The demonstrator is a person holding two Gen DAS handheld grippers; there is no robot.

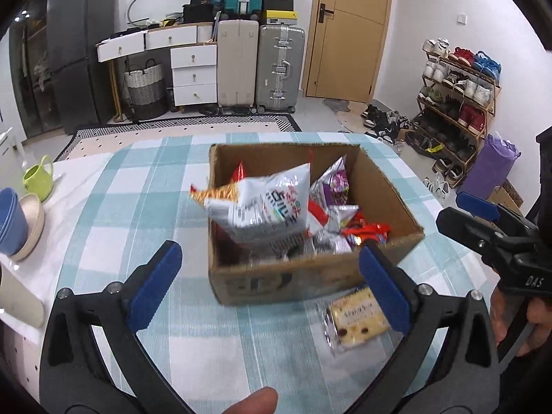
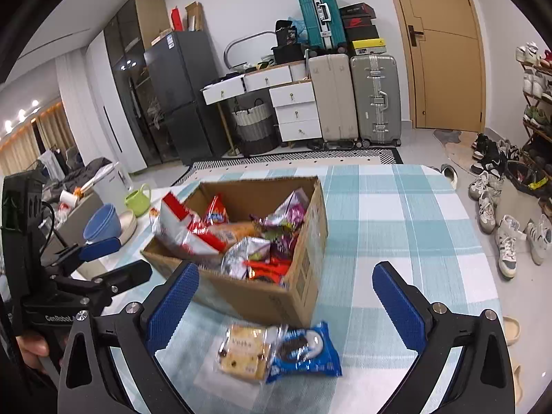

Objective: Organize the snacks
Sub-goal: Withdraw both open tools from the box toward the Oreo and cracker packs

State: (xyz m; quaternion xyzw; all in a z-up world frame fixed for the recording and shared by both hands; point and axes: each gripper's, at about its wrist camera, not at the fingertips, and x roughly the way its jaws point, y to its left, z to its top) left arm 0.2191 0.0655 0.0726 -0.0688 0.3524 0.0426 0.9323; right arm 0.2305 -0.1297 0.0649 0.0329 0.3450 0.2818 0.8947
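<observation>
My right claw (image 2: 286, 296) spread wide and empty at frame bottom, clear-wrapped yellow biscuit pack (image 2: 243, 352) and blue cookie packet (image 2: 305, 353) lower centre on the checked-cloth worktop (image 2: 396, 214), my left claw (image 1: 269, 283) likewise open, beyond them the brown cardboard box (image 2: 303, 276) heaped with snack bags mid-frame.

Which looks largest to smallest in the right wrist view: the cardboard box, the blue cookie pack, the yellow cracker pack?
1. cardboard box, clearly largest.
2. blue cookie pack and yellow cracker pack: they look about alike. They overlap and lie equally near the camera, so I would not rank them.
</observation>
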